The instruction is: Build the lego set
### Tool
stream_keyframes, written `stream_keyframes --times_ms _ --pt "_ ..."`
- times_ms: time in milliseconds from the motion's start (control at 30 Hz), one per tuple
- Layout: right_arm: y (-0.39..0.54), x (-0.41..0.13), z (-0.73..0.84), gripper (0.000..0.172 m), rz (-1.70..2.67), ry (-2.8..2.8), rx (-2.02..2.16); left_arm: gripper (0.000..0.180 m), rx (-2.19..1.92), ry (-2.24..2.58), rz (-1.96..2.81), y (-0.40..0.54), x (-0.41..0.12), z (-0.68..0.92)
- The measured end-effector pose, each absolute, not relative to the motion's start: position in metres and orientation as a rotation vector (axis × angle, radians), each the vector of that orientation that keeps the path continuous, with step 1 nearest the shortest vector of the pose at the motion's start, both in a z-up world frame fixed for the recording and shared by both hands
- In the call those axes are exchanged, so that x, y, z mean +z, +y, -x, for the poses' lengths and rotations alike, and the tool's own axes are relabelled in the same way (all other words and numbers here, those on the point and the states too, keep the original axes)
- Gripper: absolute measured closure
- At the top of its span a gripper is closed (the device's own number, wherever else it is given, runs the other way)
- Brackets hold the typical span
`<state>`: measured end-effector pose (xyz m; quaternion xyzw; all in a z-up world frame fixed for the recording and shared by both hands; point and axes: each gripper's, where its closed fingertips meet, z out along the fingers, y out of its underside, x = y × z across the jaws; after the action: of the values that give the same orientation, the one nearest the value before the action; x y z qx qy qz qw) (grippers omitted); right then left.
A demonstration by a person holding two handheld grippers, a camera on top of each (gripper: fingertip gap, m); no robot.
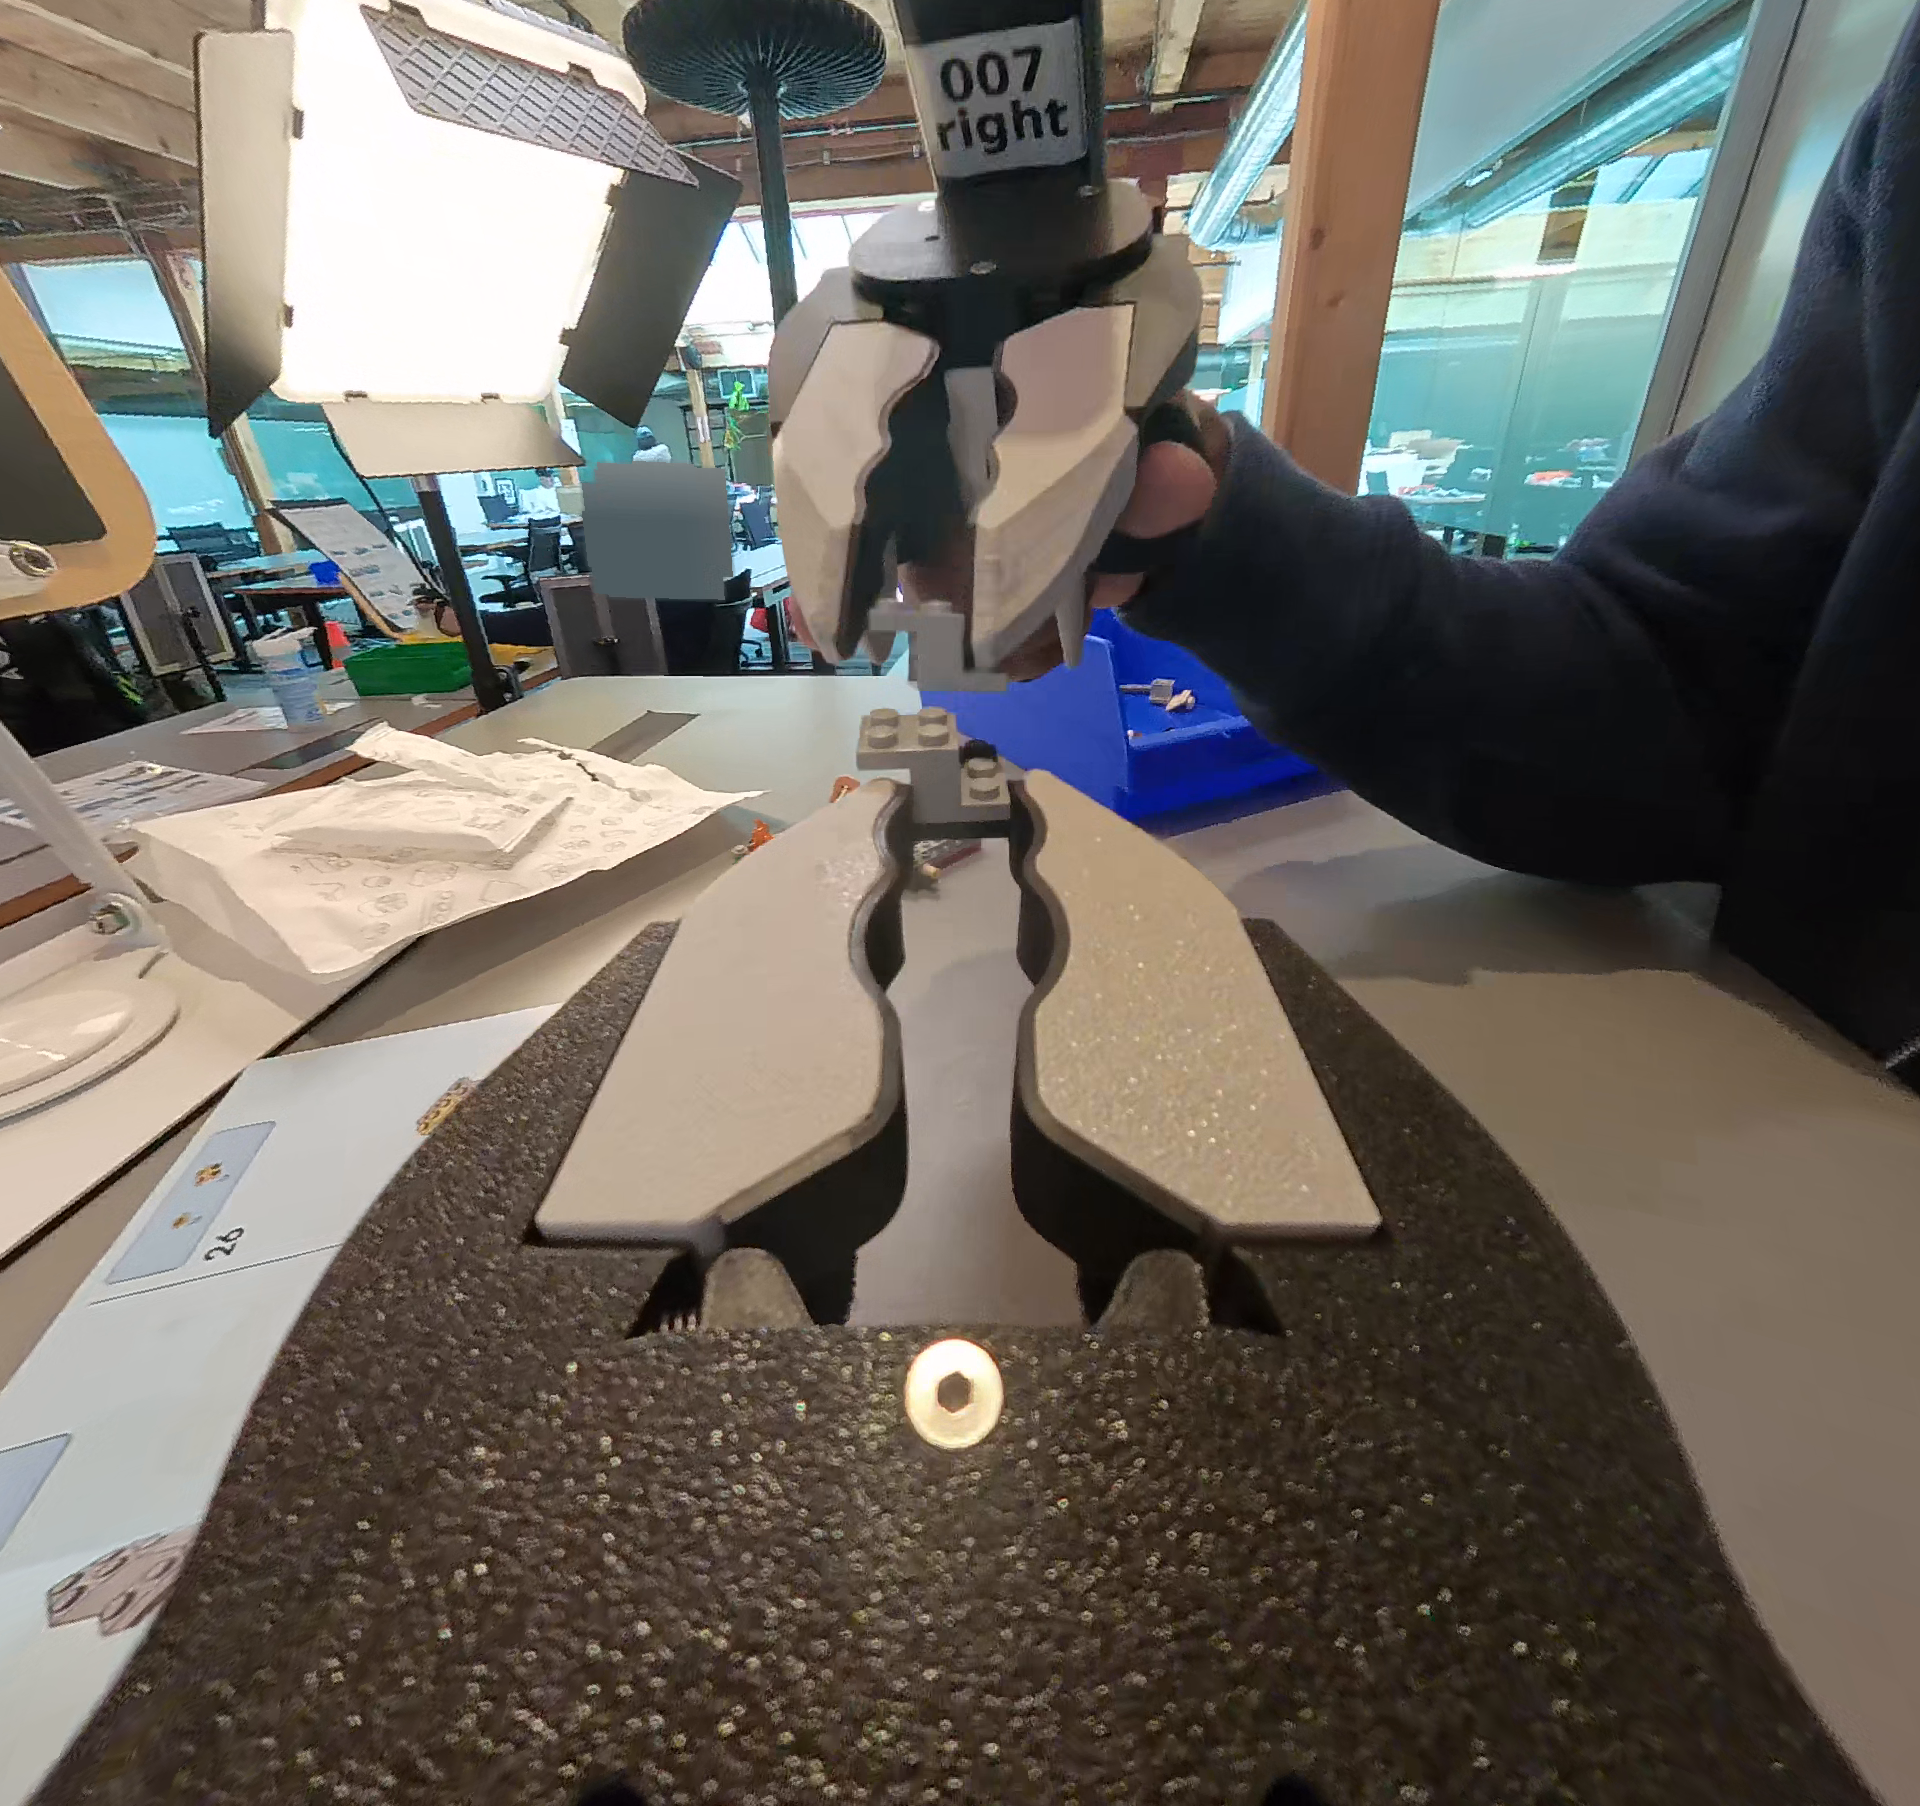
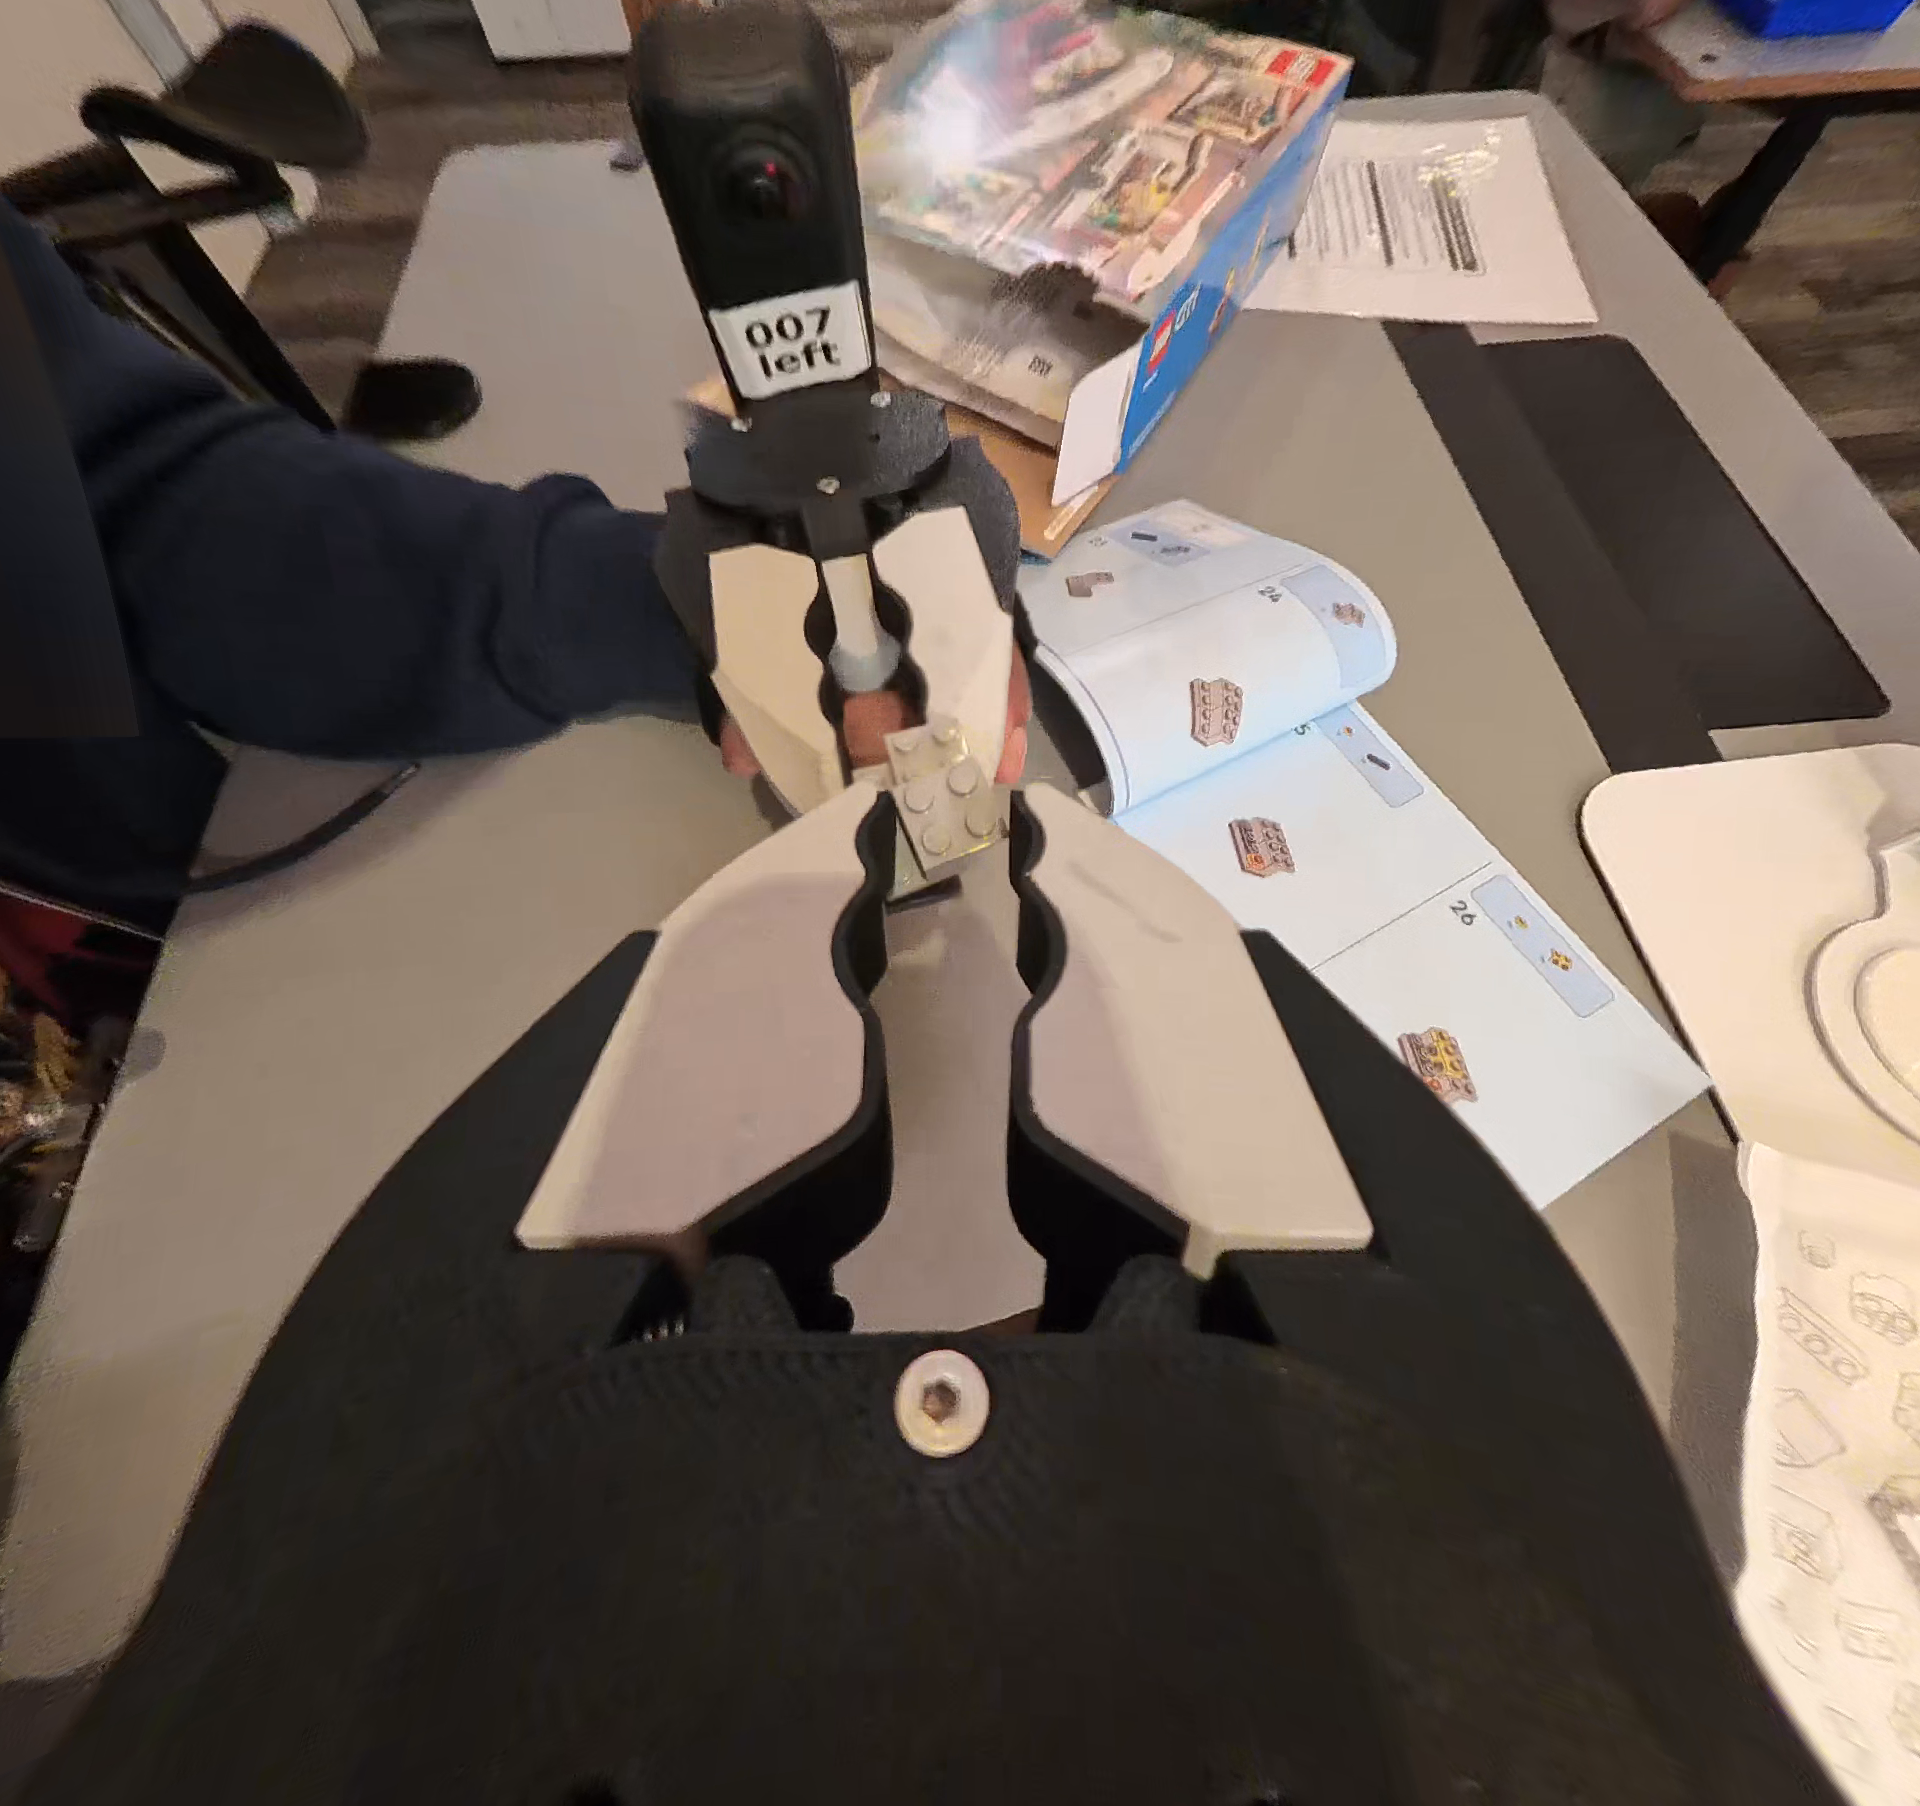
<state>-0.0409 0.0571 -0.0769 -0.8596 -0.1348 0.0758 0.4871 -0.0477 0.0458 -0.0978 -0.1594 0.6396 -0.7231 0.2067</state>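
Observation:
In the left wrist view my left gripper (image 1: 956, 800) is shut on a small grey brick assembly (image 1: 940, 764). The assembly has a studded plate on top, side studs and a black plate under it, and is held above the grey table (image 1: 1455, 1029). My right gripper (image 1: 935, 655) comes down from above, shut on a second grey bracket brick (image 1: 940, 650), which hangs just over the first with a small gap. In the right wrist view my right gripper (image 2: 948, 806) pinches its grey brick (image 2: 945, 816), studs towards the camera. The left gripper (image 2: 914, 759) is right behind it with its grey piece (image 2: 920, 743).
A blue bin (image 1: 1143, 748) stands behind the bricks. A torn white paper bag (image 1: 416, 842) lies to the left. An open instruction booklet (image 2: 1299, 769) and a toy box (image 2: 1122, 198) lie on the table. Small loose parts (image 1: 935, 857) lie under my left fingers. A studio light (image 1: 436, 218) stands at the back left. My left and right fingertips are right by each other.

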Motion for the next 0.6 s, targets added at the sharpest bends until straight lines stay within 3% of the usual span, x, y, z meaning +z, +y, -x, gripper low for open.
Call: stream_keyframes --times_ms 600 --pt "0.062 -0.09 0.035 0.151 2.127 -0.258 0.203 0.163 -2.017 1.764 0.461 0.049 -0.098 0.043"
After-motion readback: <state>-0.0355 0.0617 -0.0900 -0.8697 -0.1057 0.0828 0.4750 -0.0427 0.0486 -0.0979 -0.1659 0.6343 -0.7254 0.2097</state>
